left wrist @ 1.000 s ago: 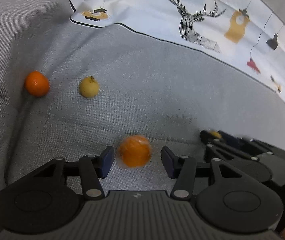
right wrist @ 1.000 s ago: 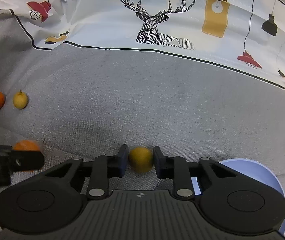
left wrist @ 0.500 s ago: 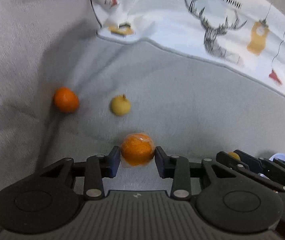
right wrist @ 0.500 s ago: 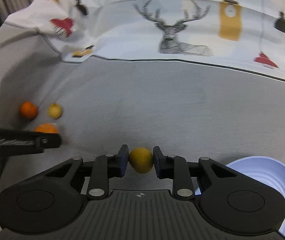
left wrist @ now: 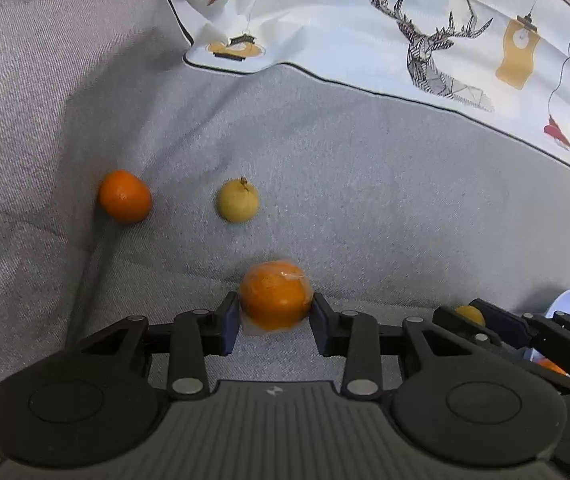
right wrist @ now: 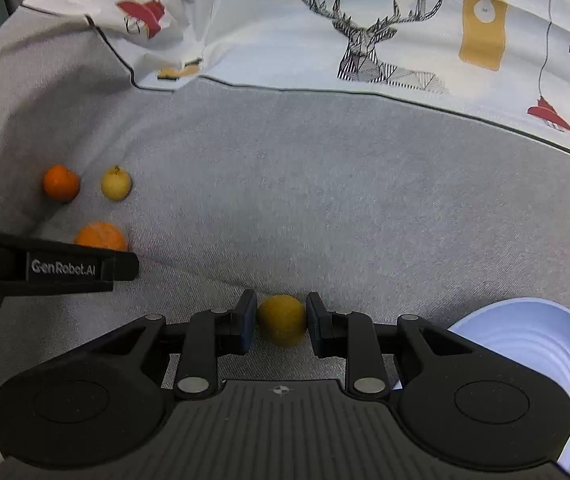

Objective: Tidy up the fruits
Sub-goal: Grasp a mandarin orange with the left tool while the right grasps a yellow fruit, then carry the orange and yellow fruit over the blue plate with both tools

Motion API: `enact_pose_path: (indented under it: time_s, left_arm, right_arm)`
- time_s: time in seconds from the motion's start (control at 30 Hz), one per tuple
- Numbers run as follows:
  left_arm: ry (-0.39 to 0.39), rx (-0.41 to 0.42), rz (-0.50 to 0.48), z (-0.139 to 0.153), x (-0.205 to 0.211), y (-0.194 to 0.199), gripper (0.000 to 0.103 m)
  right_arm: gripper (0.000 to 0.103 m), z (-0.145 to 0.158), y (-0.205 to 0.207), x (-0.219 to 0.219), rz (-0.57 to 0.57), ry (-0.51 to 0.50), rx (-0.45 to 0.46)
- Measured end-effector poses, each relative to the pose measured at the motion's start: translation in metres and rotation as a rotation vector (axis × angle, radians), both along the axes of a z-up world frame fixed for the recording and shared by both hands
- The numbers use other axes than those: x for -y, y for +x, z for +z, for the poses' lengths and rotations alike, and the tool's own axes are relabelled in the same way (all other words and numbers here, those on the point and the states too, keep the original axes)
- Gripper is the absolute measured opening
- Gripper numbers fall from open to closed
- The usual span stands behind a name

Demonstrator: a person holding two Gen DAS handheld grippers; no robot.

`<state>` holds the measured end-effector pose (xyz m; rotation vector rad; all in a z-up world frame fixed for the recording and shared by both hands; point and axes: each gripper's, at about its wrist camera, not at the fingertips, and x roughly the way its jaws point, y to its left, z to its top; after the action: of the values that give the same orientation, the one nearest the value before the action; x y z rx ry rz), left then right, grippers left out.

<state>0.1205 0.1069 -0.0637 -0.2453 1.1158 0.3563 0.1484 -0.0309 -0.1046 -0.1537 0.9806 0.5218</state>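
Left wrist view: the left tool (left wrist: 275,312) has its pads pressed on a wrapped orange (left wrist: 275,300) above the grey sofa cushion (left wrist: 365,200). Farther off, a small orange (left wrist: 125,197) and a pale yellow fruit (left wrist: 237,205) lie near each other but apart.

Right wrist view: the right tool (right wrist: 281,320) is clamped narrowly on a yellow fruit (right wrist: 281,320), with a pale blue bowl (right wrist: 545,340) just beside it at right. A deer-print cloth (right wrist: 365,20) covers the back.

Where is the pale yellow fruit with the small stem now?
In the left wrist view the pale yellow fruit lies on the grey cloth, left of centre, just right of the loose orange and beyond the wrapped orange in the left gripper.
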Motion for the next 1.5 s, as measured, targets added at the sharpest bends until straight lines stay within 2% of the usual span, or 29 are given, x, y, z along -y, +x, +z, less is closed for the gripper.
enact_pose_path:
  time_s: [0.13, 0.3, 0.47, 0.57, 0.7, 0.8, 0.93, 1.13, 1.5]
  left_arm:
    - [0.01, 0.051, -0.002, 0.012, 0.002, -0.006, 0.041]
    - [0.058, 0.12, -0.012, 0.03, 0.008, -0.019, 0.041]
    - [0.1, 0.195, -0.058, 0.052, 0.027, -0.039, 0.041]
    - [0.099, 0.23, -0.089, 0.062, 0.042, -0.051, 0.041]
    - [0.068, 0.267, -0.121, 0.068, 0.063, -0.066, 0.041]
    - [0.066, 0.269, -0.169, 0.066, 0.082, -0.071, 0.041]
    - [0.093, 0.256, -0.229, 0.058, 0.093, -0.068, 0.041]
    - [0.072, 0.251, -0.211, 0.054, 0.087, -0.057, 0.041]
    - [0.066, 0.26, -0.244, 0.05, 0.101, -0.047, 0.041]
  right_arm:
    - [0.028, 0.018, -0.009, 0.007, -0.016, 0.037, 0.062]
    - [0.028, 0.051, -0.027, 0.024, -0.051, 0.083, 0.15]
    - [0.028, 0.097, -0.054, 0.058, -0.089, 0.142, 0.241]
    - [0.028, 0.112, -0.072, 0.083, -0.106, 0.166, 0.273]
    - [0.028, 0.109, -0.089, 0.109, -0.16, 0.191, 0.25]
    - [0.028, 0.101, -0.098, 0.117, -0.165, 0.16, 0.238]
    - [0.028, 0.102, -0.097, 0.118, -0.157, 0.126, 0.279]
    - [0.028, 0.094, -0.087, 0.114, -0.144, 0.085, 0.288]
    - [0.028, 0.092, -0.075, 0.12, -0.157, 0.072, 0.287]
